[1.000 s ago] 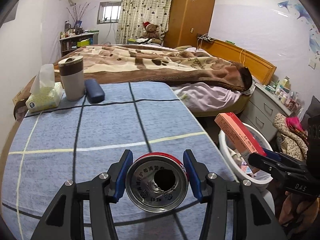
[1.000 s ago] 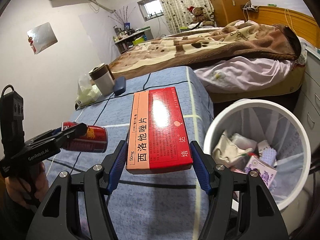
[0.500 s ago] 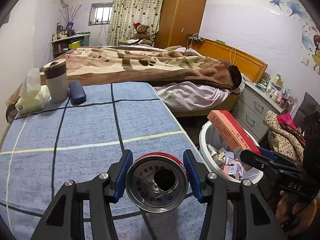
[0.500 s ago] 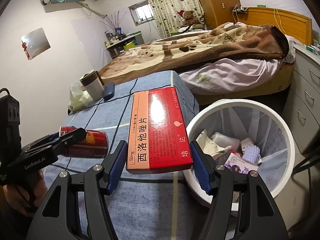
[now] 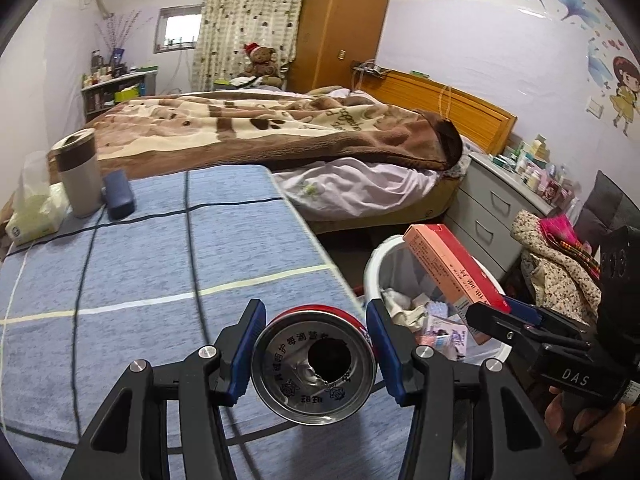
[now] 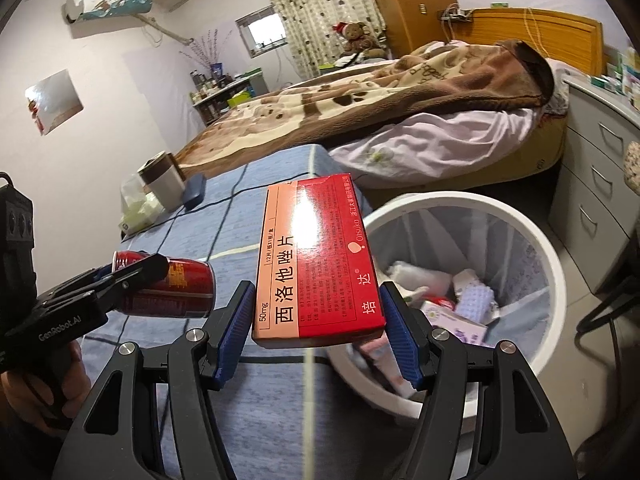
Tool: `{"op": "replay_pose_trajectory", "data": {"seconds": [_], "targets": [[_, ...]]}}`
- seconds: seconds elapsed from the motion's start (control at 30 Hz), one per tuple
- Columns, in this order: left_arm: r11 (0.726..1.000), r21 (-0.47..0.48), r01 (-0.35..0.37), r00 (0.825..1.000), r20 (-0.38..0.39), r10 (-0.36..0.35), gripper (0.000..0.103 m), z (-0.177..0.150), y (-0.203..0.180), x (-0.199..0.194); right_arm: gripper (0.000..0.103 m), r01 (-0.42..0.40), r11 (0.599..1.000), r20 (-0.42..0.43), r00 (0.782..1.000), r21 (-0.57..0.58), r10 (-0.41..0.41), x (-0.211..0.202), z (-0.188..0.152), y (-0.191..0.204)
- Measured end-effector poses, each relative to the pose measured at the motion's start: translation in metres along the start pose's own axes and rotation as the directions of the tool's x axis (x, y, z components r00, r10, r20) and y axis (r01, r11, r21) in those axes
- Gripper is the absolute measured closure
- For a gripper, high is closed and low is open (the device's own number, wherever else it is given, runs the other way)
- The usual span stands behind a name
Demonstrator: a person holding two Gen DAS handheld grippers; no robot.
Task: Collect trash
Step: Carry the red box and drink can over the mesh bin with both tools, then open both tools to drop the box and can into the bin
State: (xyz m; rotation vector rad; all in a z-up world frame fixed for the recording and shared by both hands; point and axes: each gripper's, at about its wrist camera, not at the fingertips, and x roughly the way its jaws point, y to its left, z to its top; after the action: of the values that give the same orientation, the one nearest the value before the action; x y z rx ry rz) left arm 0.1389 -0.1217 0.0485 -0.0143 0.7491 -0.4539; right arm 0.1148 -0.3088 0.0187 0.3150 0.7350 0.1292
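Nearest the left wrist camera, the left gripper point(image 5: 315, 354) is clamped on a red drink can point(image 5: 314, 364), its blue pads pressed to the can's sides and the opened silver top facing the lens; the can is held in the air above the near part of the blue checked tablecloth point(image 5: 140, 264), close to the table's right edge. In the right wrist view the right gripper point(image 6: 318, 330) is clamped across a red and pink medicine box point(image 6: 316, 256), gripped at its near end so that the box juts forward, its far end over the table edge and beside the rim of the white trash bin point(image 6: 532, 240). The bin stands on the floor just beside the table and already holds crumpled paper and small packets. Farther back on the cloth, at the left corner, a grey tumbler point(image 5: 78, 172) stands upright, with a dark blue case point(image 5: 118, 194) touching or almost touching it on one side and a tissue pack point(image 5: 34, 208) on the other. Beyond the table lies a bed with a brown blanket point(image 5: 280, 128).
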Motion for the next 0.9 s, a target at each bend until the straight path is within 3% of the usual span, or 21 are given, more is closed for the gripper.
{"op": "replay_pose_trajectory", "data": {"seconds": [0.37,0.73,0.9], "targets": [[0.992,0.077,0.104,0.994,-0.035,-0.101,0.051,0.019,-0.059,0.042,0.039,0.104,0.991,0.001,0.995,0.079,-0.105,-0.007,0.000,-0.044],[0.970,0.090,0.225,0.969,-0.124,-0.213,0.050,0.021,-0.100,0.104,0.038,0.189,0.975,-0.101,0.979,0.116,-0.178,0.005,-0.011,-0.075],[0.961,0.084,0.262,0.956,-0.155,-0.247,0.049,0.019,-0.107,0.122,0.033,0.192,0.976,-0.091,0.979,0.105,-0.183,-0.001,-0.013,-0.077]]}}
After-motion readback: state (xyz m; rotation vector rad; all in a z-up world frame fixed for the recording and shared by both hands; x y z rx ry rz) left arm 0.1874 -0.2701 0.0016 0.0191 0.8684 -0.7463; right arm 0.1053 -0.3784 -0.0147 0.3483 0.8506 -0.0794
